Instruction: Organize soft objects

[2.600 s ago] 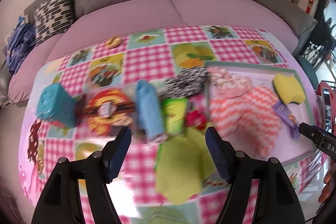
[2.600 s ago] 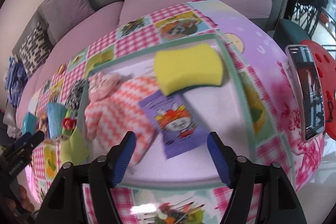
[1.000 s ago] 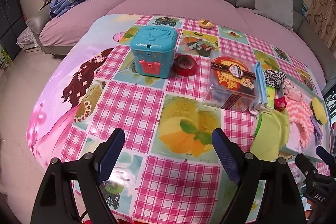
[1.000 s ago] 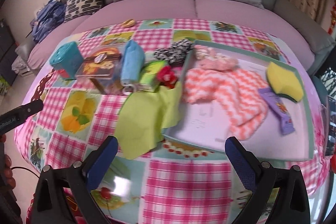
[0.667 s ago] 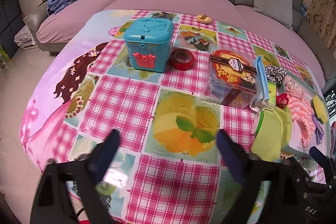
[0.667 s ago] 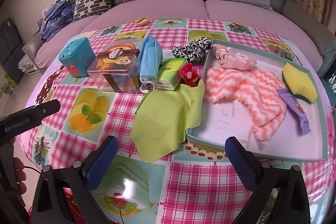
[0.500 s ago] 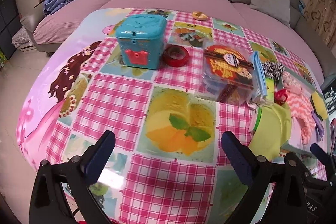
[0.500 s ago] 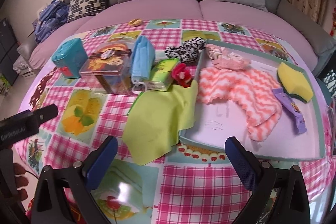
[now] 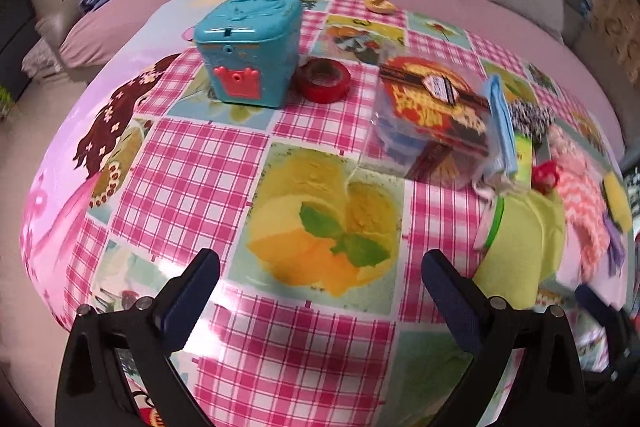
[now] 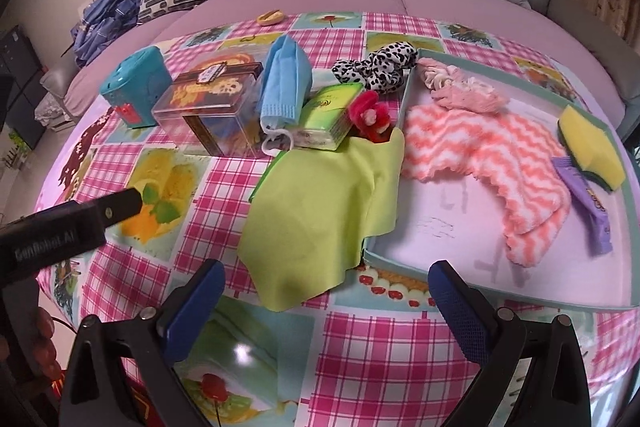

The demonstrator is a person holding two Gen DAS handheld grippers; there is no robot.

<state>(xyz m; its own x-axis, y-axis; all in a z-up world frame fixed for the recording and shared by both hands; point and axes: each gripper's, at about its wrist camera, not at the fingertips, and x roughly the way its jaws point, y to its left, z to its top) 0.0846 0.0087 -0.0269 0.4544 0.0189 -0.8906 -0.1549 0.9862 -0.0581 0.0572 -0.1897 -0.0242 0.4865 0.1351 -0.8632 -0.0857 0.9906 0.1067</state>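
Right wrist view: the lime-green cloth (image 10: 320, 219), draped over the teal tray's (image 10: 592, 301) corner, is seen at twelve o'clock, just ahead of the spread, empty right gripper (image 10: 324, 291); the left gripper (image 9: 318, 277), also spread and empty, is seen farther off.

Pink-and-white checked surface (image 10: 372, 351), lime-green cloth (image 10: 320, 219), coral-and-white zigzag towel (image 10: 496, 151), yellow sponge (image 10: 592, 147), black-spotted white scrunchie (image 10: 380, 67), teal box (image 9: 248, 51)

— What's different since a couple of seconds ago?

— You've pulled both grippers back from the tray (image 10: 404, 259). Your left gripper (image 9: 320, 281) has swung over to the teal box (image 9: 250, 47) side of the table, and its jaws have just been opening, nothing between them.

— And the right?

— Your right gripper (image 10: 326, 291) now hangs over the green cloth (image 10: 320, 223), spread wider.
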